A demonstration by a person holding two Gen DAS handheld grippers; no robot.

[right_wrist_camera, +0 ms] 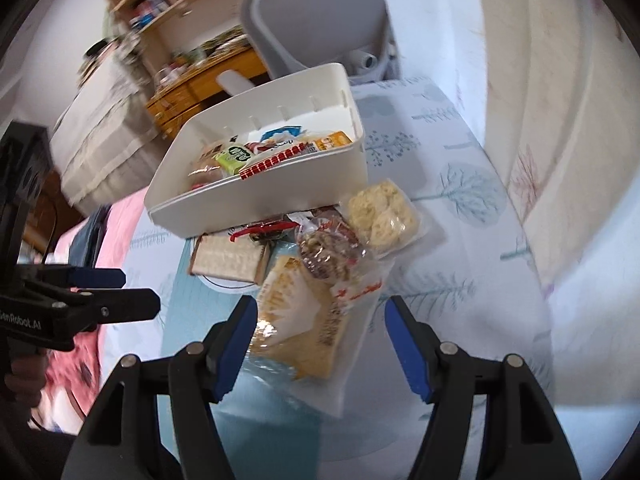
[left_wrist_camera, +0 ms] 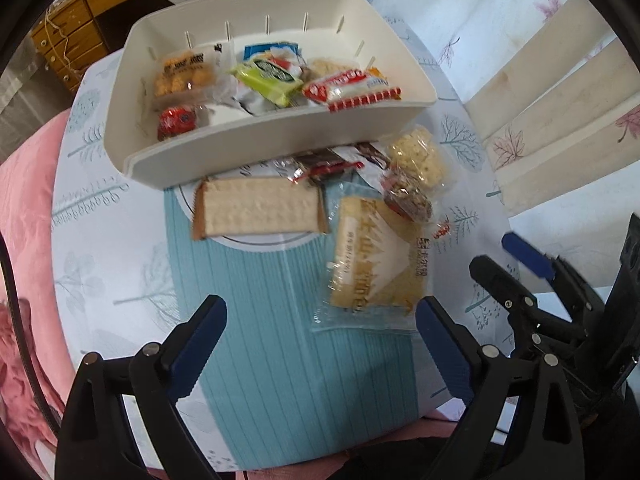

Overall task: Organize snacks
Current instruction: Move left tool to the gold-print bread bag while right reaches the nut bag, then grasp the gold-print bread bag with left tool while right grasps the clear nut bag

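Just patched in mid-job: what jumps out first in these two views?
The white bin at the table's far side, already holding several wrapped snacks. In front of it, loose packets lie on the blue mat: a long cracker pack and a yellow bread packet. Both the left hand-held gripper and right hand-held gripper hang open and empty, the right over the bread packet.

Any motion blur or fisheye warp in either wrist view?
Left wrist: mild blur, bin snacks readable, straight bin rim bowed by fisheye. Right wrist: heavier smear on the shelves and bedding; bread packet print soft; dark vignette at the corners in both.
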